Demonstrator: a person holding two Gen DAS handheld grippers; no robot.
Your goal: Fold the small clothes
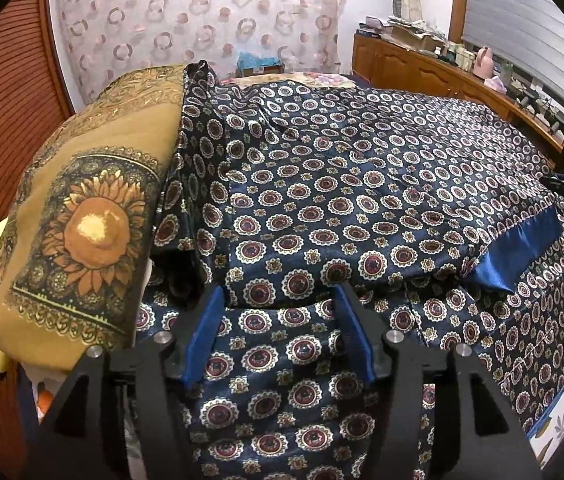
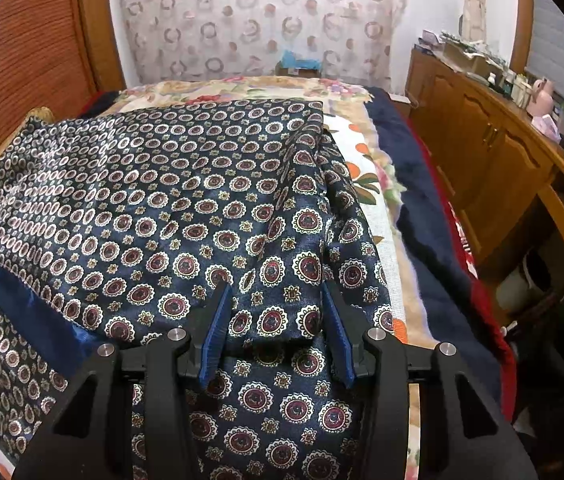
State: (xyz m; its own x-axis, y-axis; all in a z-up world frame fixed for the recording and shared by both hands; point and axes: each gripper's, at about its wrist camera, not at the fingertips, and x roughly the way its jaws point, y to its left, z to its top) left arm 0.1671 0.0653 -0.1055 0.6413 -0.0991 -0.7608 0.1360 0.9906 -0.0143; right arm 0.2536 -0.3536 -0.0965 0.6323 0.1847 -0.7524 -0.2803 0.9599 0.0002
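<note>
A dark blue satin garment (image 1: 341, 184) printed with red and white medallions lies spread on the bed, its near part folded over itself. Its plain blue trim (image 1: 517, 256) shows at the right in the left wrist view and at the left (image 2: 22, 292) in the right wrist view. My left gripper (image 1: 278, 300) is open at the folded edge, with cloth lying flat between its blue pads. My right gripper (image 2: 277, 300) stands over the same garment (image 2: 162, 200) near its right edge. Its jaws are apart, the fold lies unbunched between them, and a ridge of cloth runs up from the right pad.
A mustard cloth with a sunflower print (image 1: 82, 232) lies left of the garment. Under it are a floral sheet (image 2: 377, 208) and a dark blue blanket (image 2: 421, 200). A wooden cabinet (image 2: 481, 140) with clutter runs along the right; a louvred wooden door (image 1: 2, 120) stands left.
</note>
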